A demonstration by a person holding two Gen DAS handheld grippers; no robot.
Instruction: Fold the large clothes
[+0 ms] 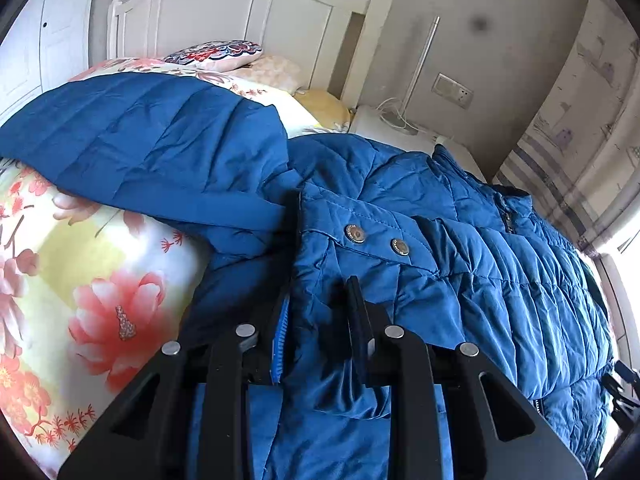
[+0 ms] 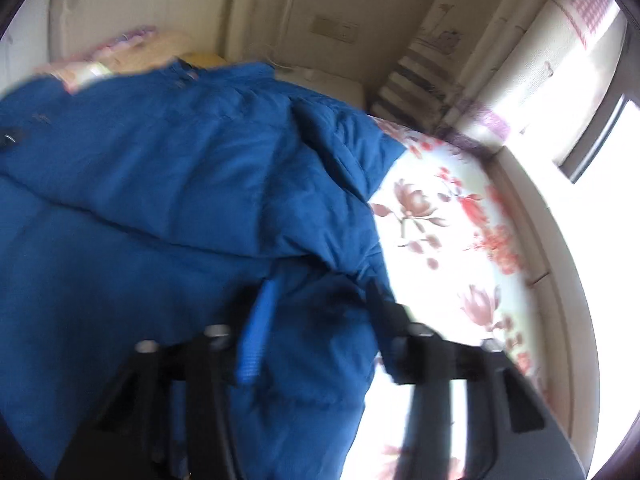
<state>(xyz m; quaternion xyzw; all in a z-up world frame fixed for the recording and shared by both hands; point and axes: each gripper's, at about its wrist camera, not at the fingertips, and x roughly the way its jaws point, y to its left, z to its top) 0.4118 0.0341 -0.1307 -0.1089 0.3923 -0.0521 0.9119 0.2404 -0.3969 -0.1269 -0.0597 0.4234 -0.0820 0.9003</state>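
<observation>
A blue quilted jacket [image 1: 460,248] is lying spread across the floral bedspread [image 1: 104,264], taking up most of both wrist views. One sleeve [image 1: 152,148] is lying across the bed toward the headboard [image 1: 224,4], not yet tucked in, and the flap with two snap buttons [image 1: 378,240] is facing up. The left gripper [image 1: 320,300] is gripping a bunch of the jacket's lower edge, its two fingers standing fairly close with padded fabric and a bright blue ribbed strip filling the gap. The right gripper [image 2: 316,300] is doing likewise on the other side near the bed's edge, though that view is blurred and I cannot tell how firmly it is pinching; fabric is sitting between its fingers. Judging by the layout, folding is only getting underway: the hem is being held at two points, likely for a first fold upward, while the body is showing no clean crease. Sleeves, halving and final tidying all appear left to do.
</observation>
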